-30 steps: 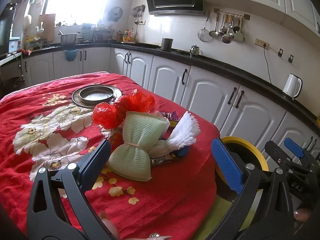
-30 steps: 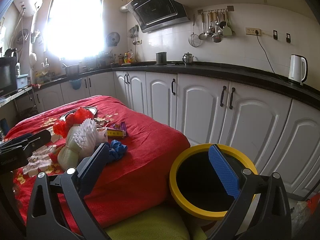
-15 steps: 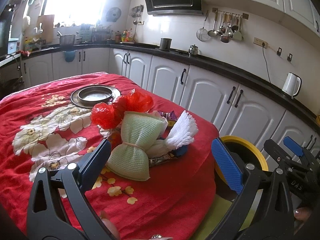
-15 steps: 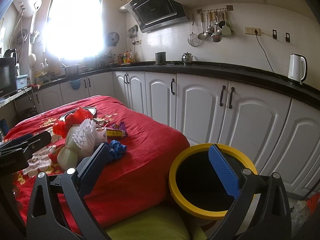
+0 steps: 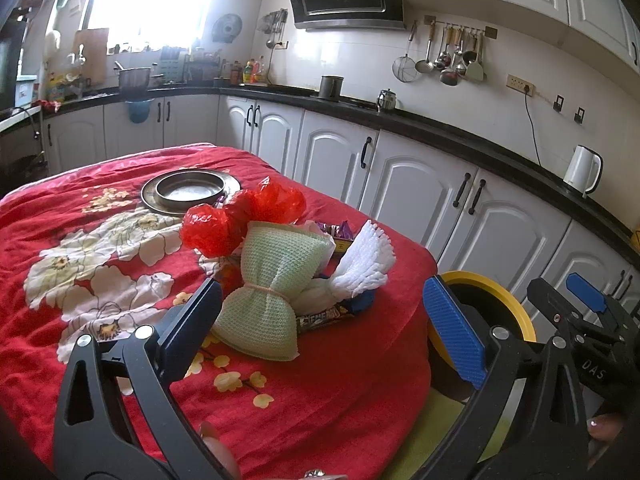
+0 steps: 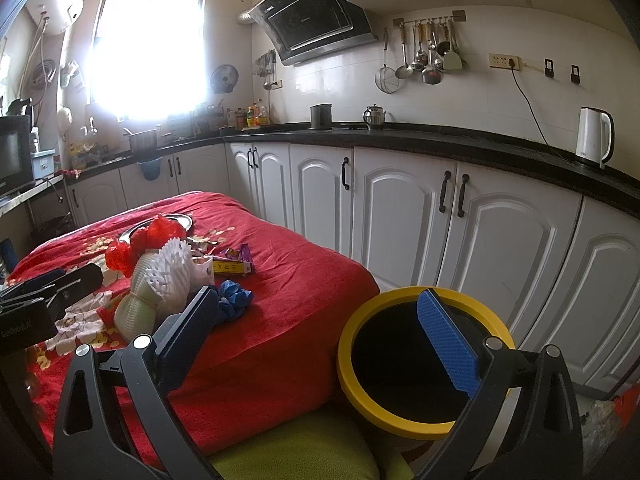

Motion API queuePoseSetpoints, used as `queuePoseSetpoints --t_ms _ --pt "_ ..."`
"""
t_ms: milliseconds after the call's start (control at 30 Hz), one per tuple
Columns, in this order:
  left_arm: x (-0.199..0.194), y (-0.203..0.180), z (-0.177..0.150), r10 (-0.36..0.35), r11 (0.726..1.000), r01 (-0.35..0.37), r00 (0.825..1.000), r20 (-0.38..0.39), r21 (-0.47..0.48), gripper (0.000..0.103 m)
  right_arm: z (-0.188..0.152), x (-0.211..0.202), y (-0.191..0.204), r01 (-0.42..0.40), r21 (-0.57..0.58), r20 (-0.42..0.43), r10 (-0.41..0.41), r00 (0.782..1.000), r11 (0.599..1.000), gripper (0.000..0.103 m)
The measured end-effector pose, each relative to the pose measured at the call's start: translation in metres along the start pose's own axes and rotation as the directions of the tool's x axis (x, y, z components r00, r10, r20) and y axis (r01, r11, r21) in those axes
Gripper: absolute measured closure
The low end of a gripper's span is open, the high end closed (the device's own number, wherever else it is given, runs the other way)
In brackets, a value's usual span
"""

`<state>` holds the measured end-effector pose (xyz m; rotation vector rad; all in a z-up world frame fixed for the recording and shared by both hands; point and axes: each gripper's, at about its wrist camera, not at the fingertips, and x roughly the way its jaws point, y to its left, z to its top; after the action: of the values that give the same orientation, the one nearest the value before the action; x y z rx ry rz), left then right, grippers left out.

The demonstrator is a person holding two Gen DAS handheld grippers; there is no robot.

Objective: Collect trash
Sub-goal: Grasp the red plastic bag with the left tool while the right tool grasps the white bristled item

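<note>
I'm keeping both the left gripper (image 5: 320,320) and right gripper (image 6: 320,320) wide open and empty, barely shifted; the trash pile (image 5: 280,264) is still sitting on the red tablecloth (image 5: 100,240), near the yellow-rimmed bin (image 6: 400,424).

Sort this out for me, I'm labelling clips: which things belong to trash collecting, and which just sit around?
Job:
crumpled red plastic wrap
green mesh foam sleeve
white foam fruit net
yellow-rimmed black bin

Bystanders:
round metal plate
white electric kettle

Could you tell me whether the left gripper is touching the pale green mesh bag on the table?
Apart. In the left wrist view, red cloth shows between the open left gripper and the pale green mesh bag, which lies untouched ahead of the jaws.
</note>
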<state>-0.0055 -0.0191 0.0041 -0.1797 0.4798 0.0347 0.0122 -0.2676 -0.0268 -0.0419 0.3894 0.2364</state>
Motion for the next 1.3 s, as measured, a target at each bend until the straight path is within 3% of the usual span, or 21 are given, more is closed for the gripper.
queuePoseSetpoints --t_ms 600,1000,1300 --pt "0.002 0.003 -0.005 0.006 1.0 -0.007 1.0 -0.01 -0.022 0.011 0.0 0.0 -0.002 -0.016 -0.008 -0.006 0.016 1.0 1.0 0.006" --pt "0.006 0.04 0.002 0.076 0.993 -0.077 0.997 -0.02 -0.091 0.011 0.012 0.022 0.038 -0.21 -0.072 -0.065 0.205 0.977 0.975 0.006" --pt "0.011 0.094 0.016 0.143 0.972 -0.145 0.989 -0.025 -0.185 0.011 0.025 0.051 0.083 -0.37 -0.118 -0.141 0.354 0.925 0.921 0.006"
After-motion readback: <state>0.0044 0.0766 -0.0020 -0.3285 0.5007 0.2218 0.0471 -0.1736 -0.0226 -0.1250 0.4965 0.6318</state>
